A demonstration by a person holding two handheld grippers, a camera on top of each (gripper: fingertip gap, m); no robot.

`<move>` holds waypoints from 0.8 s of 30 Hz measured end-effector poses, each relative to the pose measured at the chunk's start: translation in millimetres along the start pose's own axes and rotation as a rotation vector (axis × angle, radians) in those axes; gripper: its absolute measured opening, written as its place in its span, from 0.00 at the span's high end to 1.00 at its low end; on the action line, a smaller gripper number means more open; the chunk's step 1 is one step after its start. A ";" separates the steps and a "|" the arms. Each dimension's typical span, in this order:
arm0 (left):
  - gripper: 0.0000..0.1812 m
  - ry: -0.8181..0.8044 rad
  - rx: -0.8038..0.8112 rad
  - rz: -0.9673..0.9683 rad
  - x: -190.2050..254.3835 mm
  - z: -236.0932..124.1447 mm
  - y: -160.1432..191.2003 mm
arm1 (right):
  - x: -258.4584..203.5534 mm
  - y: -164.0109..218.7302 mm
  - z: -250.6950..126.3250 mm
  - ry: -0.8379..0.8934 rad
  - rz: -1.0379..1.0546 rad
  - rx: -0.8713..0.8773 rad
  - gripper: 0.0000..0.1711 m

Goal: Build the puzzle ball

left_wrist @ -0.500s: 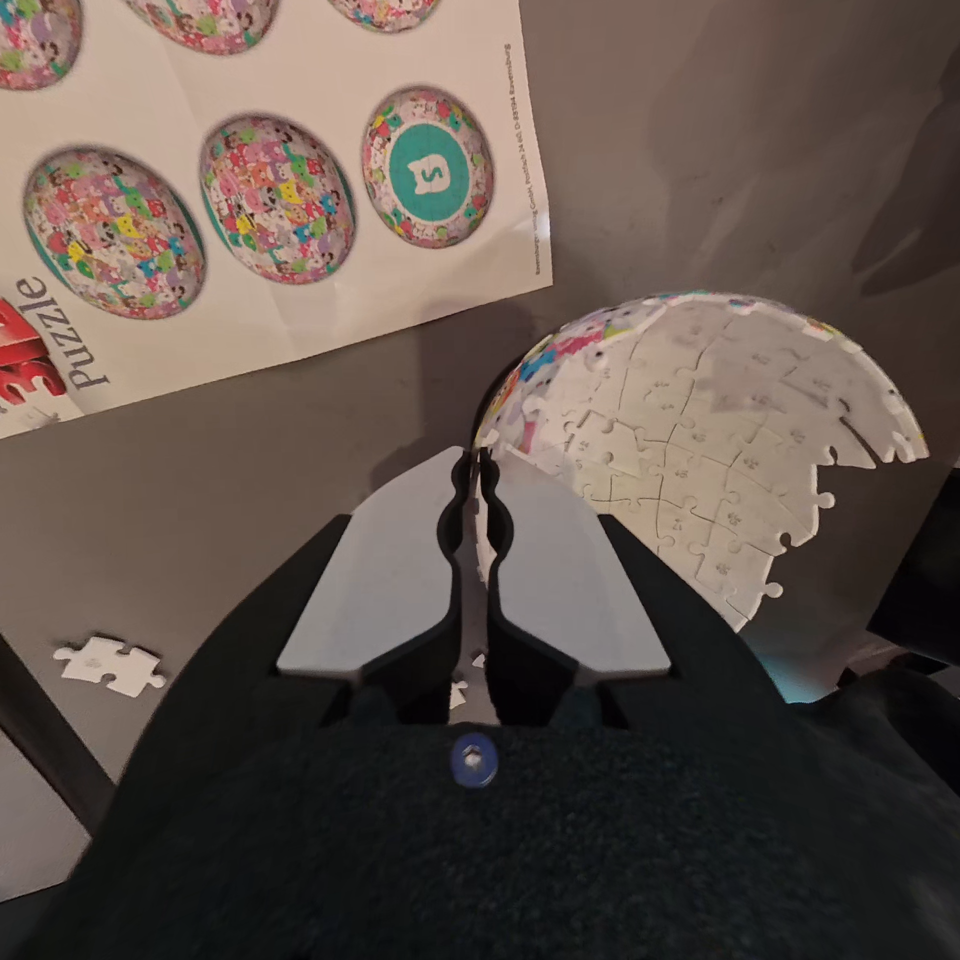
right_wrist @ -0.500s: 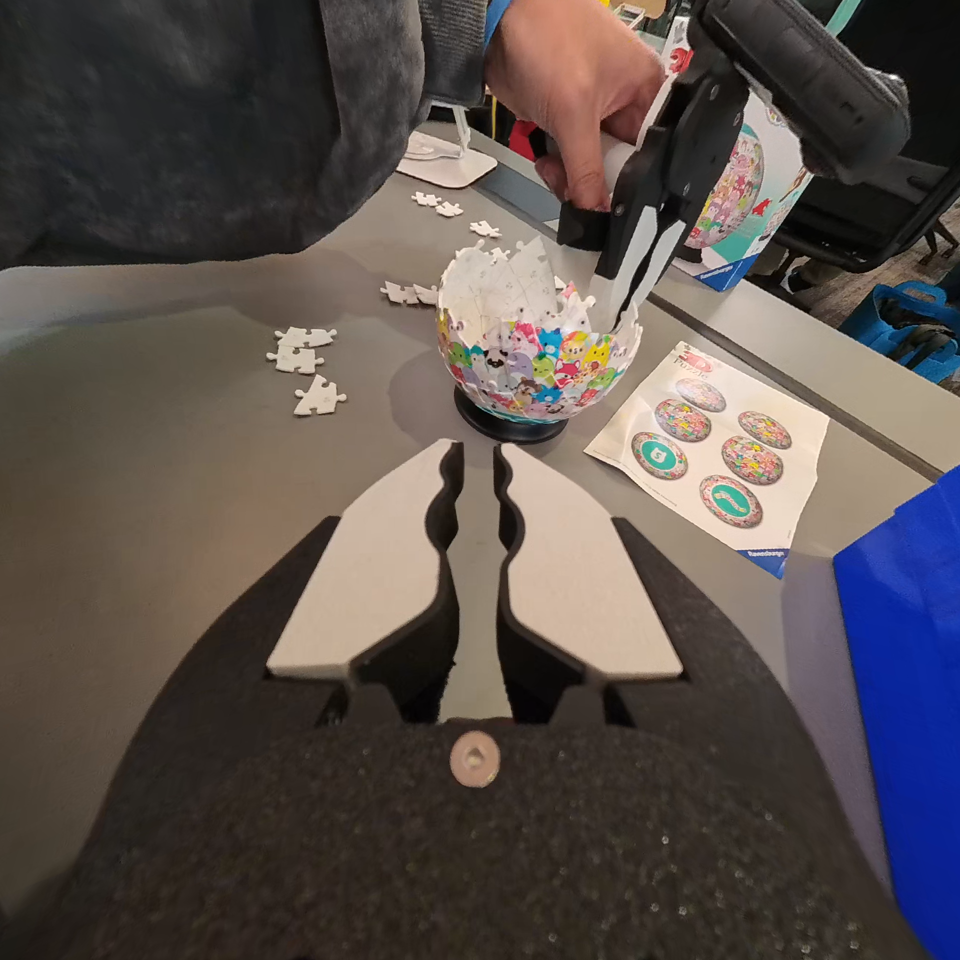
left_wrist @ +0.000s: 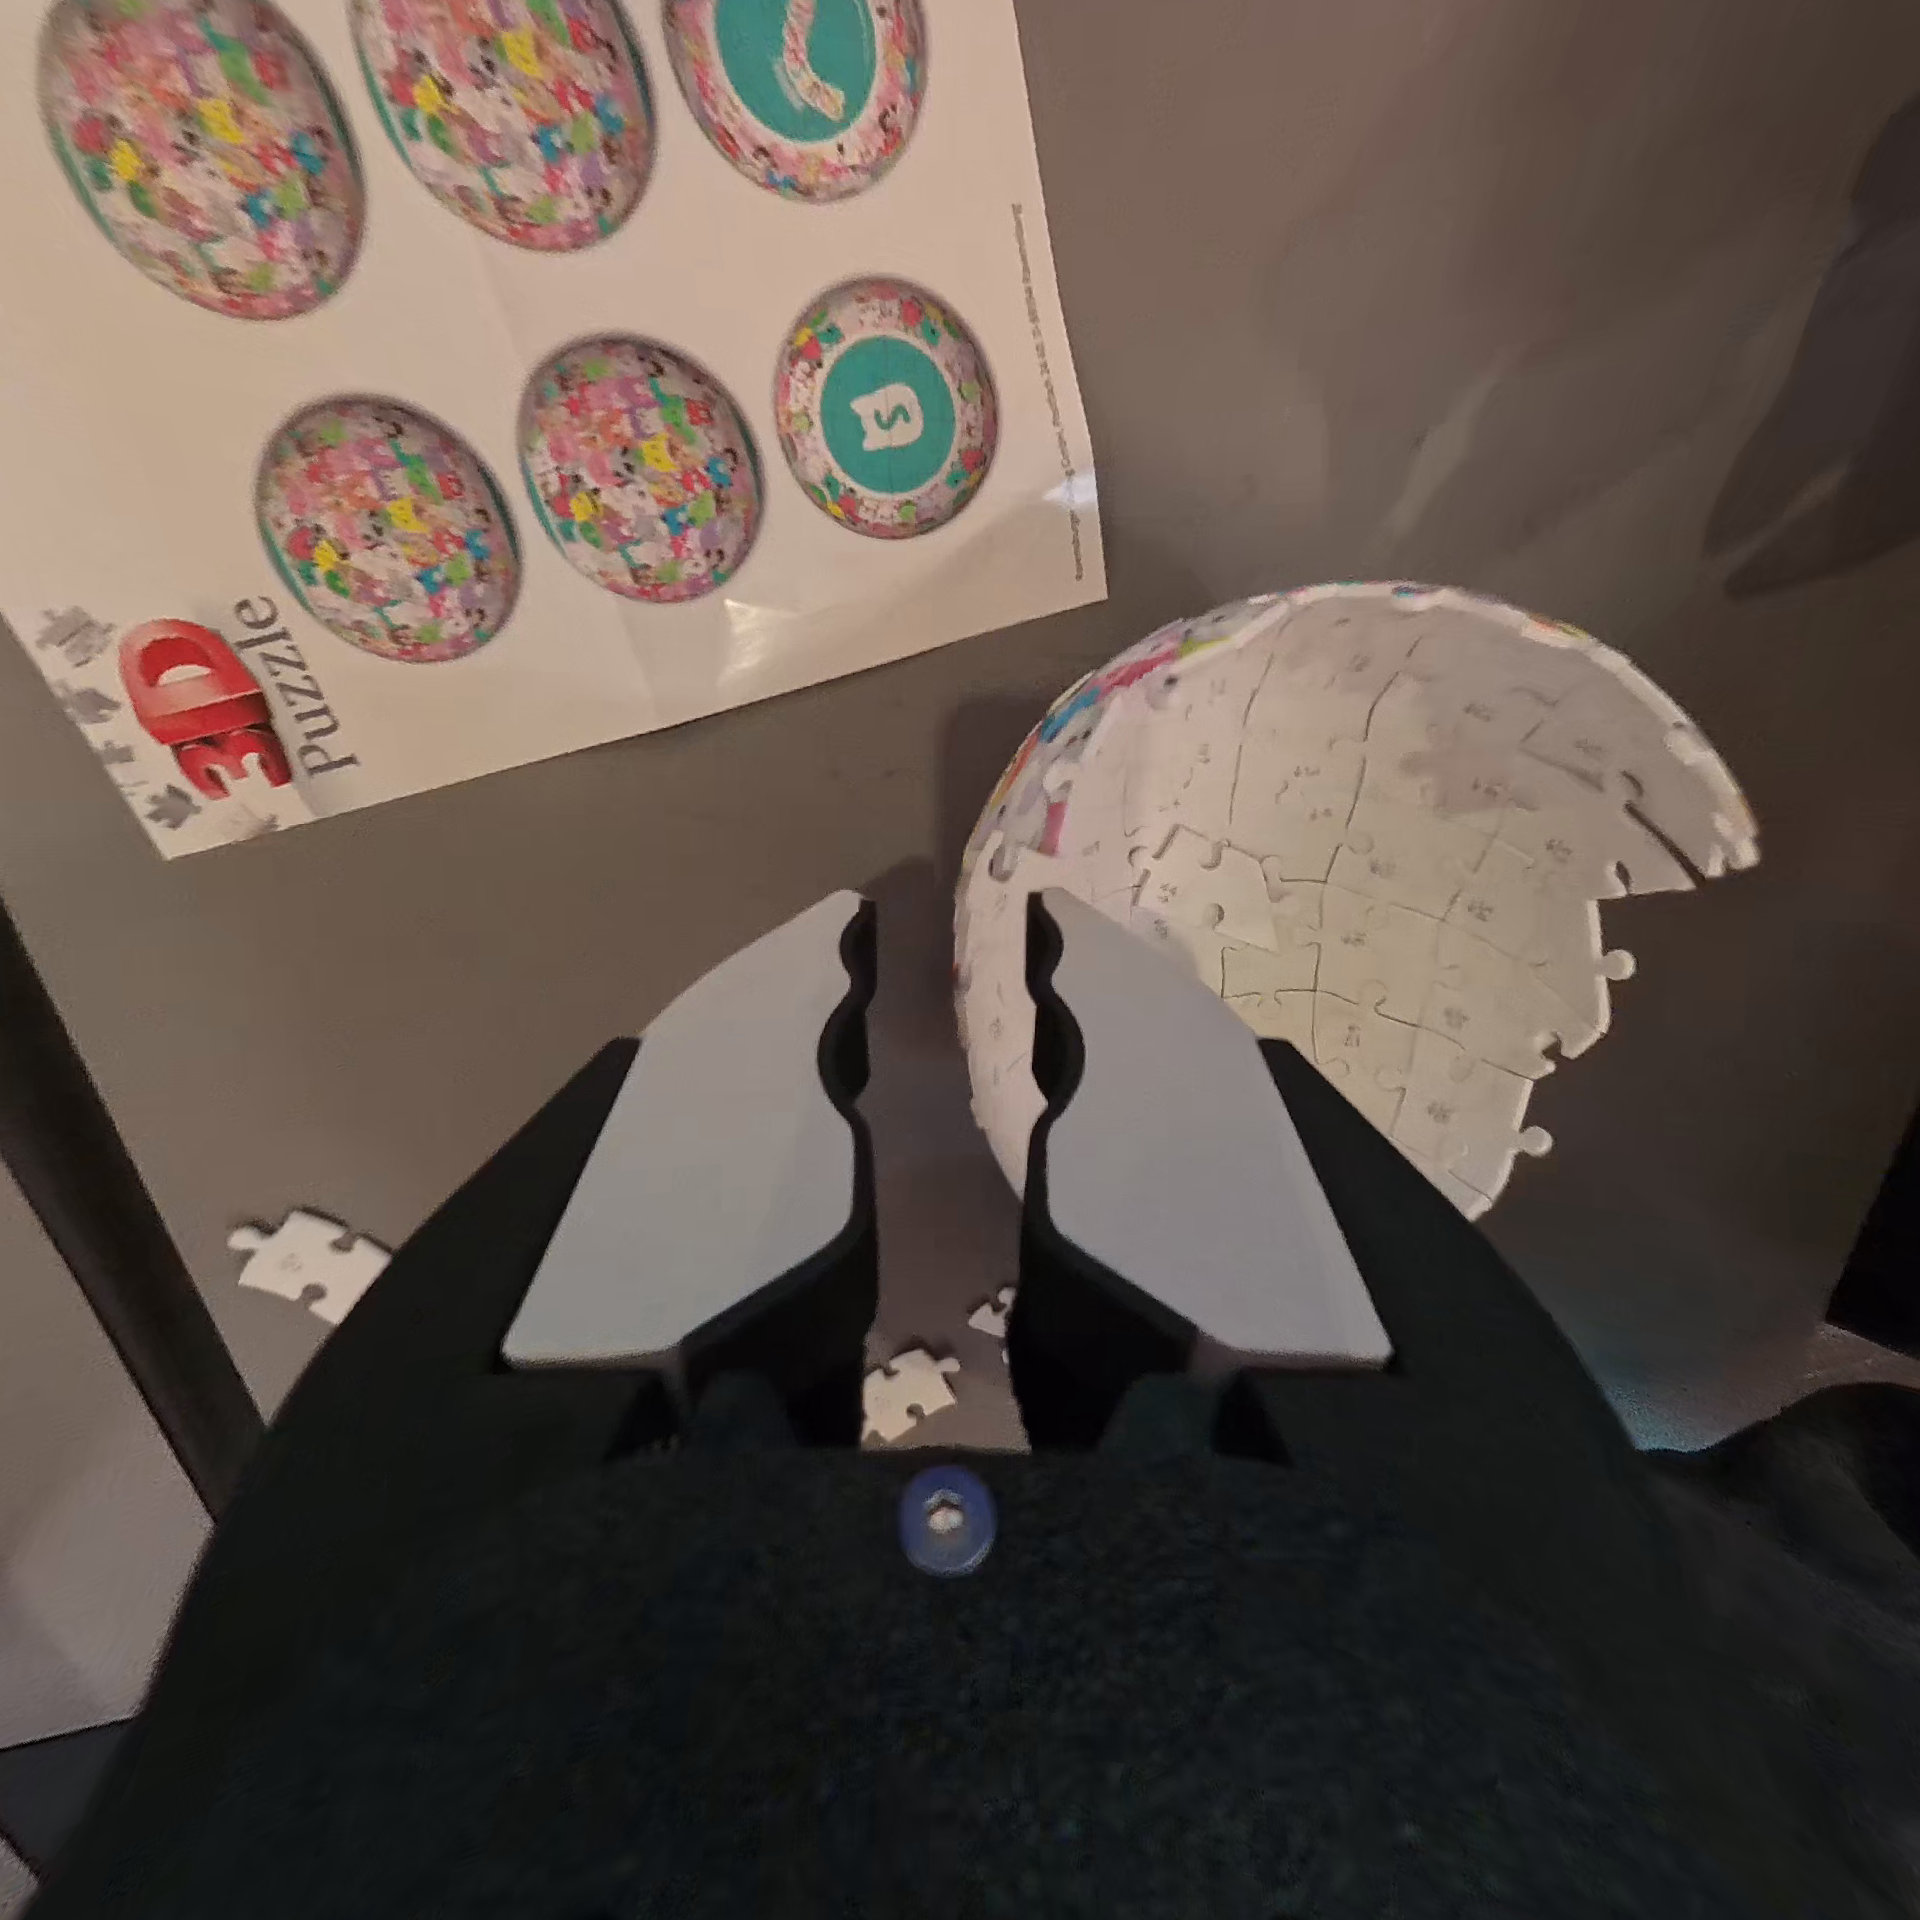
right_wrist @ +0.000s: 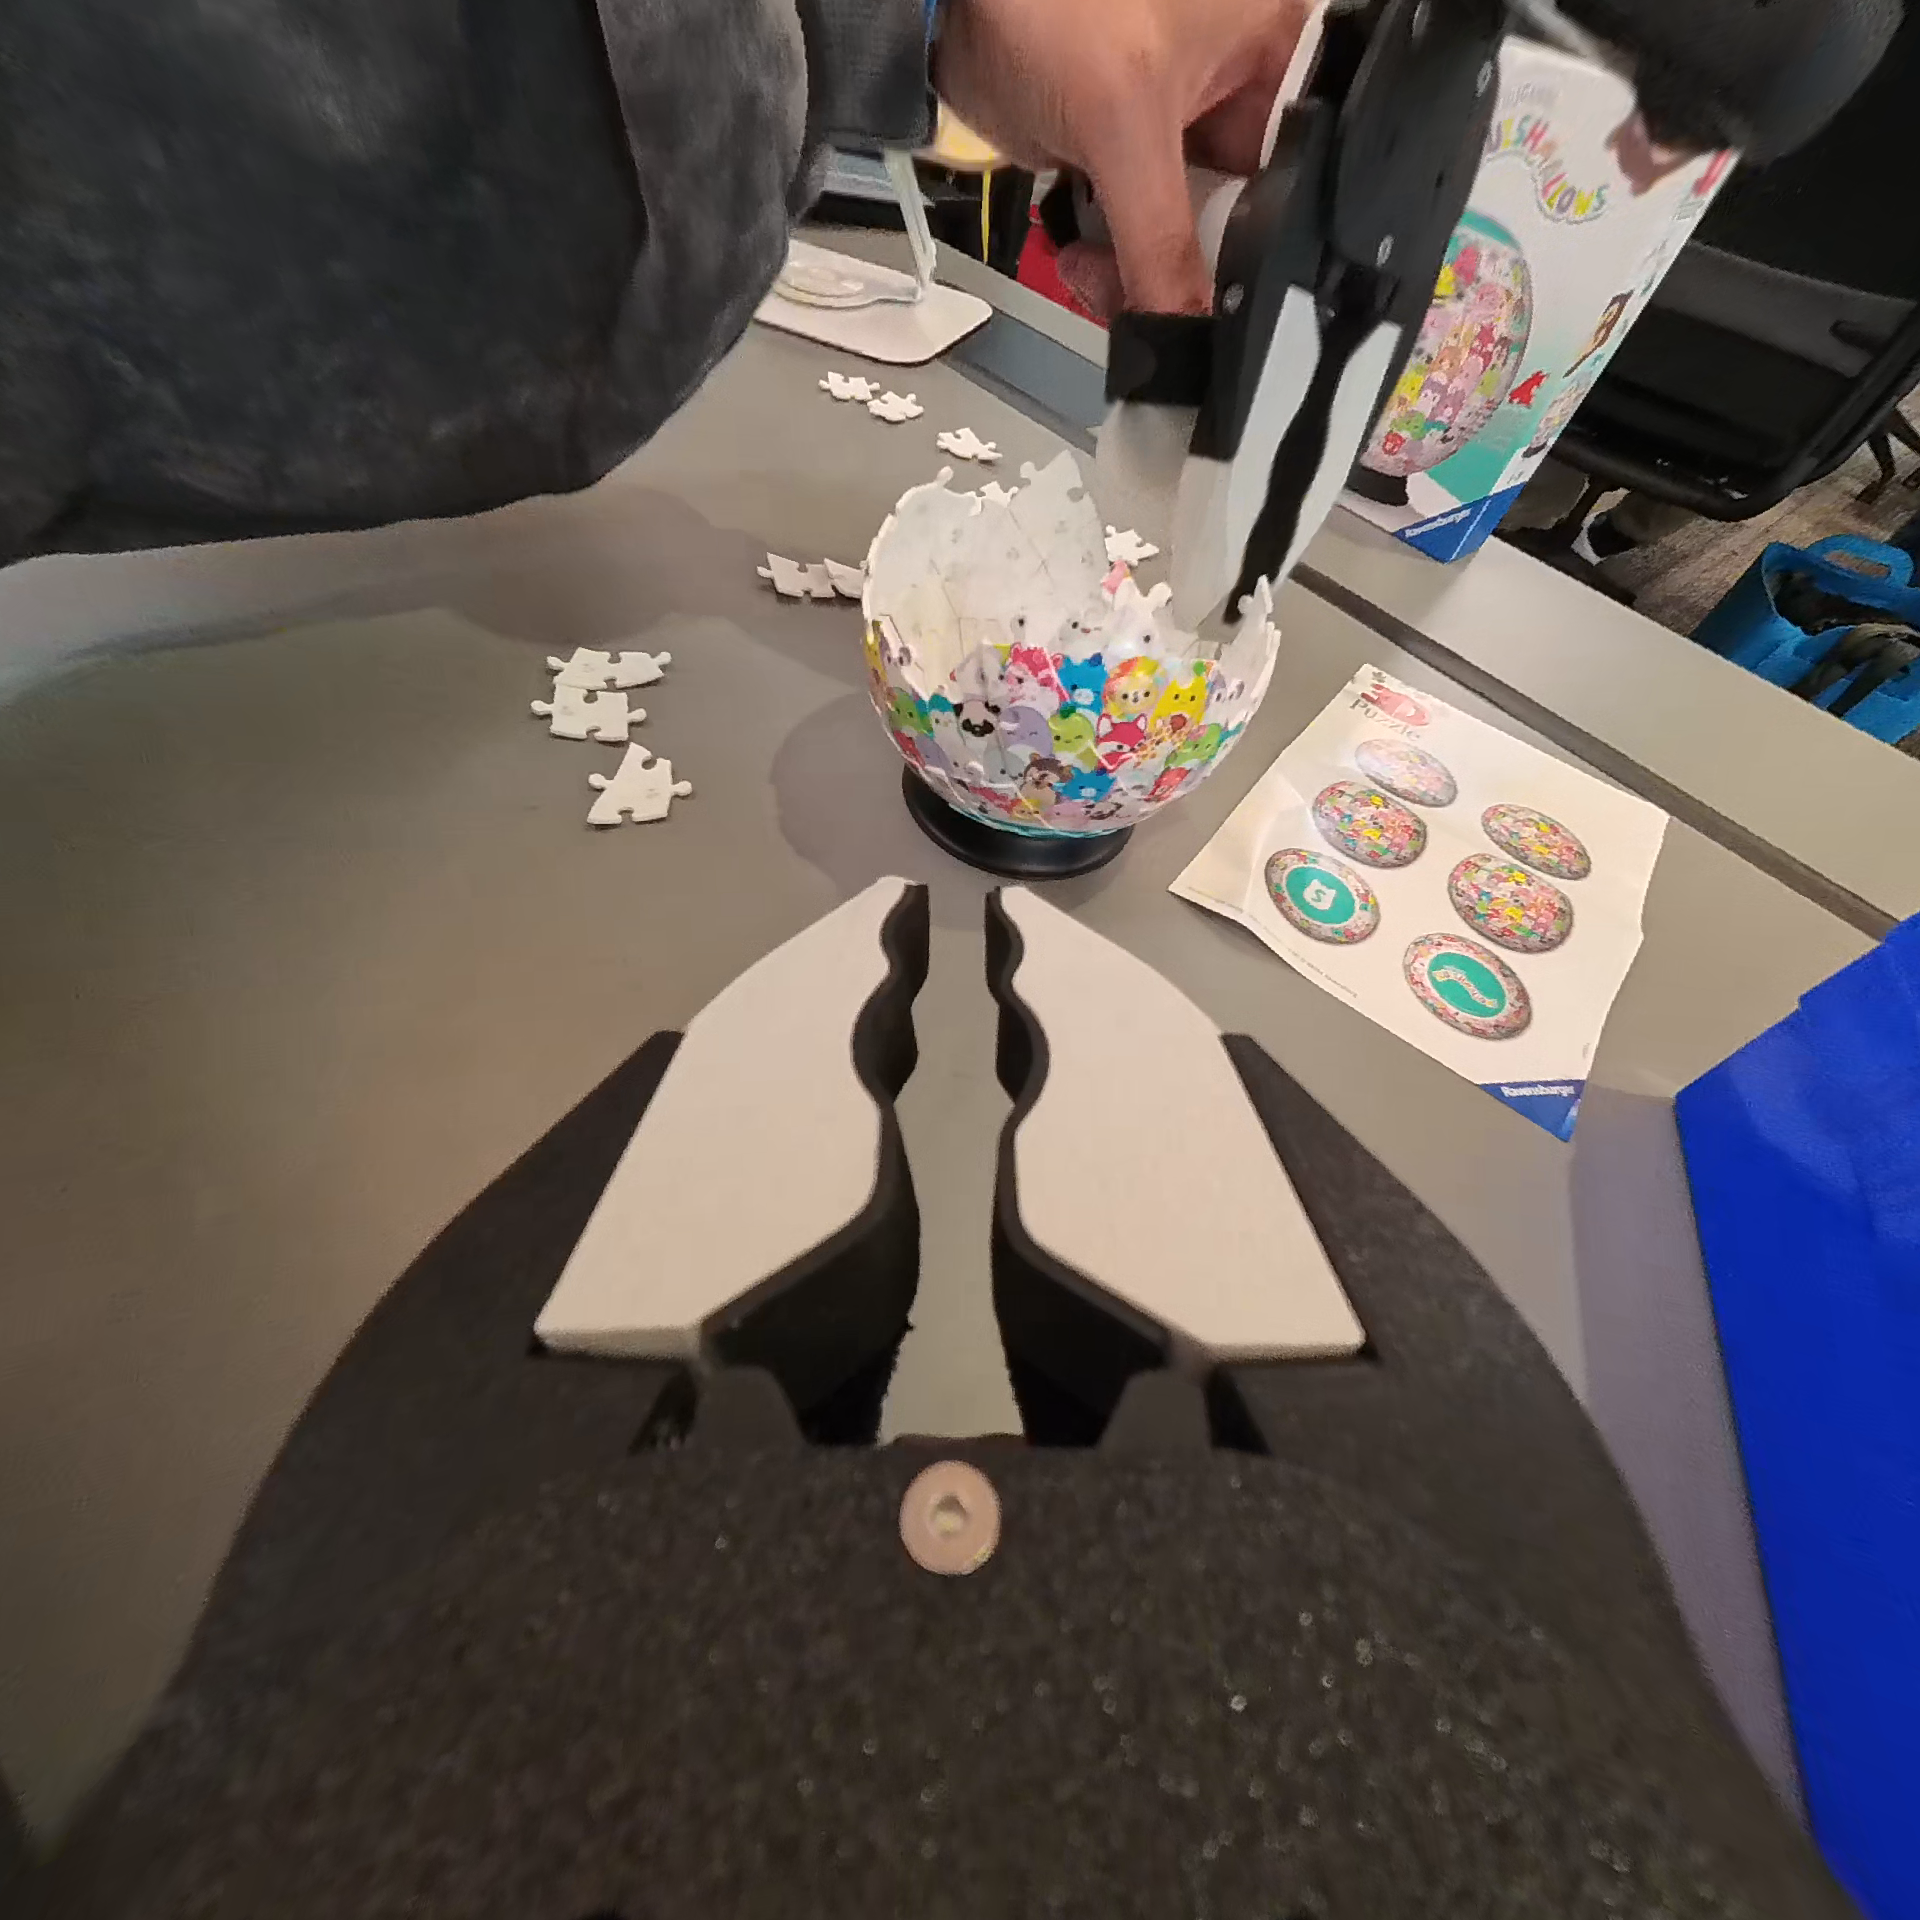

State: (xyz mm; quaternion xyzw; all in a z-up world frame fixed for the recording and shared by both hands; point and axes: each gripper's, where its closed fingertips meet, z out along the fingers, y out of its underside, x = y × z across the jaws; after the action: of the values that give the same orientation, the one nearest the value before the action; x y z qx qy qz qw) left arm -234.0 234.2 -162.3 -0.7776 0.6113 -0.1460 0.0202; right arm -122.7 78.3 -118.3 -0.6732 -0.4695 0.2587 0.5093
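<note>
The half-built puzzle ball (right_wrist: 1060,717) is an open bowl with a colourful outside and white inside, on a black ring stand (right_wrist: 1013,847) mid-table. In the left wrist view its white inner shell (left_wrist: 1403,883) fills the right side. My left gripper (left_wrist: 948,909) is open, with one finger on each side of the ball's rim and nothing held. It also shows in the right wrist view (right_wrist: 1221,613), held by a hand at the ball's right rim. My right gripper (right_wrist: 956,904) hovers just in front of the stand, its fingers a narrow gap apart and empty.
A picture instruction sheet (right_wrist: 1423,894) lies right of the ball and also shows in the left wrist view (left_wrist: 520,416). Loose white pieces (right_wrist: 603,707) lie left of and behind the ball. The puzzle box (right_wrist: 1507,312) stands at the back right. A blue bag (right_wrist: 1818,1351) sits at the right edge. There is about 20 cm between the tips of the two grippers.
My left gripper was shut on the ball's rim and has opened, letting go of it. The right gripper has not moved.
</note>
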 end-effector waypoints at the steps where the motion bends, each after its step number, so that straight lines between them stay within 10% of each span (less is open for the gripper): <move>1: 0.85 0.000 0.004 -0.005 -0.5 -3.4 -0.1 | 0.2 0.4 -0.1 0.000 0.001 -0.001 0.94; 21: 0.99 0.053 -0.072 0.007 2.9 16.3 6.0 | 0.2 3.1 -0.1 -0.006 0.005 -0.012 0.94; 24: 0.83 0.008 0.011 -0.003 -0.4 -3.3 0.5 | 2.4 3.7 -1.8 0.001 0.009 -0.011 0.94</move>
State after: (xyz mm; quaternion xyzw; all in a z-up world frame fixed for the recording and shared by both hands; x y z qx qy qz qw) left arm -235.4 234.9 -159.3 -0.7779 0.6093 -0.1525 0.0217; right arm -118.8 79.5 -120.8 -0.6780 -0.4677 0.2583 0.5048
